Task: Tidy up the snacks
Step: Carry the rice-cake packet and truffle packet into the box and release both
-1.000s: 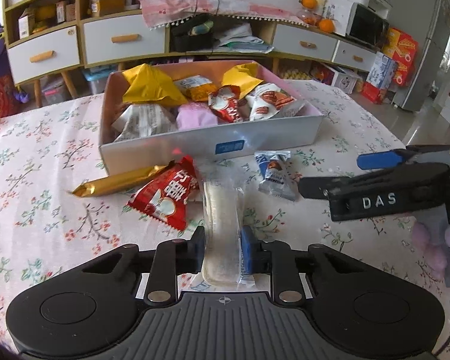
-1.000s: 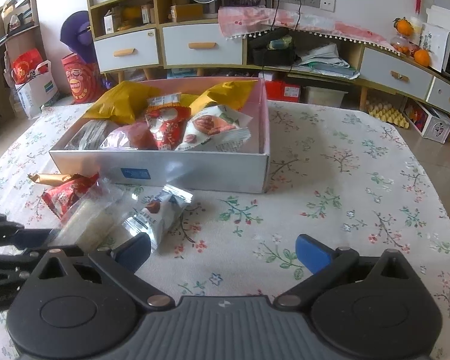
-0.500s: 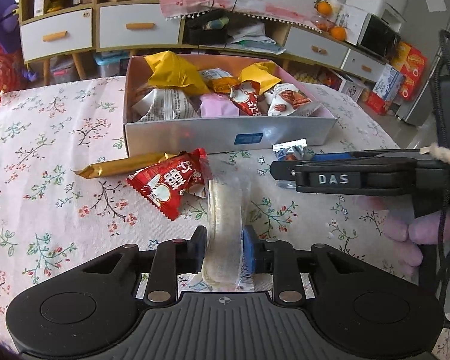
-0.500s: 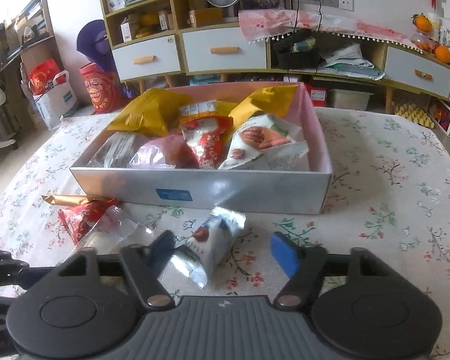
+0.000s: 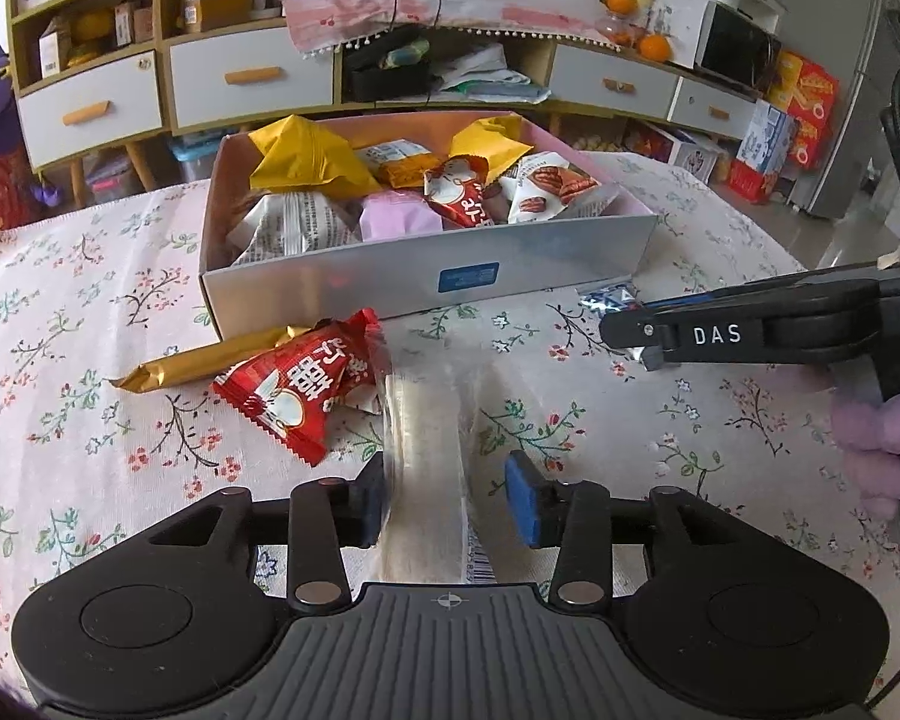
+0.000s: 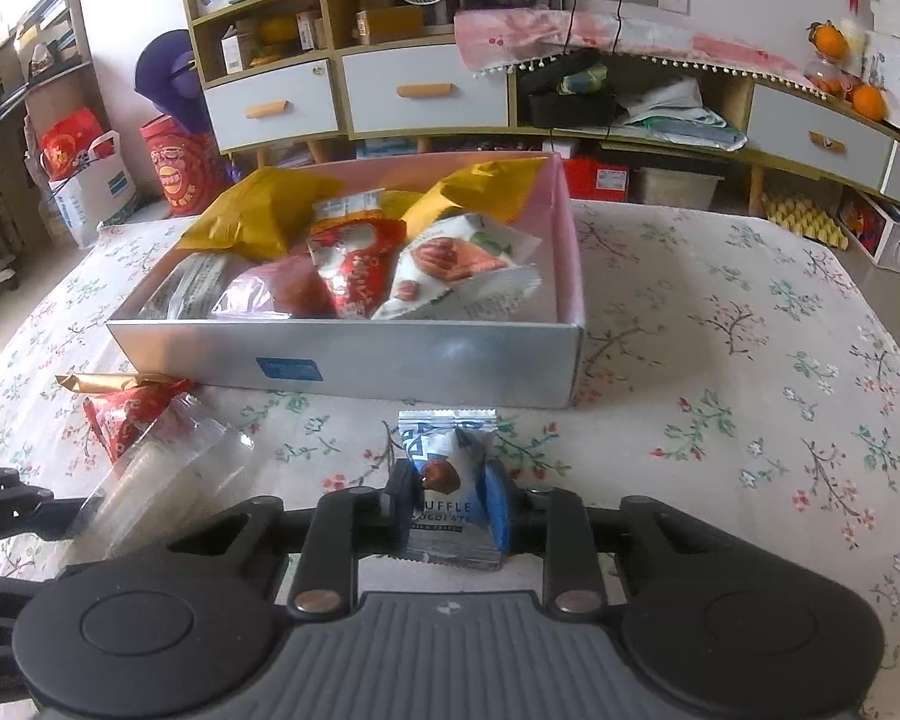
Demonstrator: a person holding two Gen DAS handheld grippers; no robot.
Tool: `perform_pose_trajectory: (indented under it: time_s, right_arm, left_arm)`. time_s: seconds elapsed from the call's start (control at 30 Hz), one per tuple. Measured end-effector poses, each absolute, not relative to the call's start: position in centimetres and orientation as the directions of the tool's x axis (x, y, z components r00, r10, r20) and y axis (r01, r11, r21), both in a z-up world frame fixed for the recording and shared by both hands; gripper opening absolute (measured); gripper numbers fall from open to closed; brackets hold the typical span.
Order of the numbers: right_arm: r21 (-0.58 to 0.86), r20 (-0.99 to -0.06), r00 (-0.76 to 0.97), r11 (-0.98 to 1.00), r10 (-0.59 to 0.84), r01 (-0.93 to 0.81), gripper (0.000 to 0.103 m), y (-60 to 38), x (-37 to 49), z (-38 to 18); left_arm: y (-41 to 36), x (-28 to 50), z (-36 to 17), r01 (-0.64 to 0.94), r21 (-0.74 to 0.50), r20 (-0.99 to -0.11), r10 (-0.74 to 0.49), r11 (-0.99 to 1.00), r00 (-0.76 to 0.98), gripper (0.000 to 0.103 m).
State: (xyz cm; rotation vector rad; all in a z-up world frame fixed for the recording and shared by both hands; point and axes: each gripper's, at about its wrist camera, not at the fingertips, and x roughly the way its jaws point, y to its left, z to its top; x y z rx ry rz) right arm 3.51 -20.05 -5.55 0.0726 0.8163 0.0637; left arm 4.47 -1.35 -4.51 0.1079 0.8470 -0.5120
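Observation:
A long clear-wrapped snack lies on the floral tablecloth between the fingers of my left gripper. Its jaws are opening, and the right pad stands clear of the wrapper. My right gripper is shut on a small blue-and-silver truffle chocolate packet, just in front of the grey box. That box has a pink inside and holds several snack packets. A red packet and a gold bar lie left of the clear snack, near the box's front wall.
The right gripper's black body reaches in from the right in the left wrist view, held by a purple-gloved hand. Behind the table stands a long cabinet with drawers. Bare tablecloth stretches right of the box.
The left jaws have spread off the clear snack they were pinching. The right jaws, wide open before, have come up to the truffle packet and closed on it.

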Motion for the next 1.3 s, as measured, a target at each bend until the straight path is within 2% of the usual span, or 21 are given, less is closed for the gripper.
perform_pose_trajectory:
  time_s: [0.13,0.23,0.3,0.53,0.93,1.3]
  right_arm:
    - [0.087,-0.733,0.675,0.996,0.086,-0.032,0.009,-20.1,3.3,-5.4]
    - [0.087,-0.737,0.670,0.996,0.088,-0.035,0.008,-20.2,3.2,-5.4]
    - [0.091,-0.742,0.665,0.995,0.090,-0.034,0.008,-20.3,3.2,-5.3]
    - [0.129,-0.764,0.636,0.991,0.110,-0.016,0.007,-20.5,3.0,-4.4]
    - [0.199,-0.742,0.650,0.980,0.162,-0.017,0.007,-20.7,2.8,-2.7]
    - [0.310,-0.704,0.675,0.951,0.222,0.010,0.007,-20.8,4.1,-0.7]
  left_arm:
    - [-1.4,4.5,-4.5,0.473,-0.099,-0.742,-0.382,0.876,0.551,0.035]
    - [-1.4,4.4,-4.5,0.467,-0.085,-0.744,-0.368,0.880,0.558,0.024]
    - [-1.3,4.5,-4.4,0.458,-0.107,-0.744,-0.377,0.882,0.551,0.021]
    - [-1.3,4.7,-4.0,0.454,-0.166,-0.749,-0.411,0.876,0.520,0.018]
    - [-0.6,4.7,-2.1,0.423,-0.268,-0.709,-0.475,0.865,0.521,0.018]
    - [0.1,6.3,0.1,0.351,-0.319,-0.664,-0.472,0.880,0.580,0.018]
